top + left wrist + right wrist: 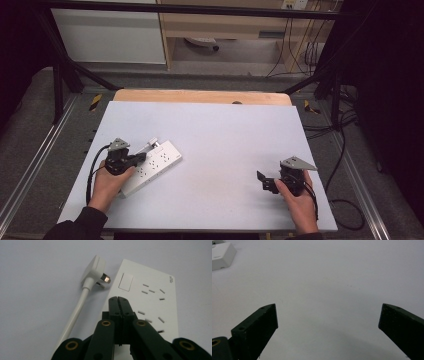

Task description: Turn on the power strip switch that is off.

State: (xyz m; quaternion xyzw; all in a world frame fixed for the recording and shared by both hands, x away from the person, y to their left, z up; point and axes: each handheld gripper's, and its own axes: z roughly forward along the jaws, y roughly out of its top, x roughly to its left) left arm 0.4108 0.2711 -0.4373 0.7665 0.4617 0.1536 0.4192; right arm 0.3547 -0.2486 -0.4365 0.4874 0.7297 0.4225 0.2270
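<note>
Right now my left tool sits with its jaws pressed together on nothing, tips poised over the near half of the white power strip by the worktop's left edge. My right tool rests near the right front corner, jaws spread wide and empty — well apart from the strip. Just beyond my left tips the strip's own plug lies loose beside the switch end, prongs bare, its cable trailing back along the strip. I judge this the approach step — next I'd open the left jaws and line up on the plug.
</note>
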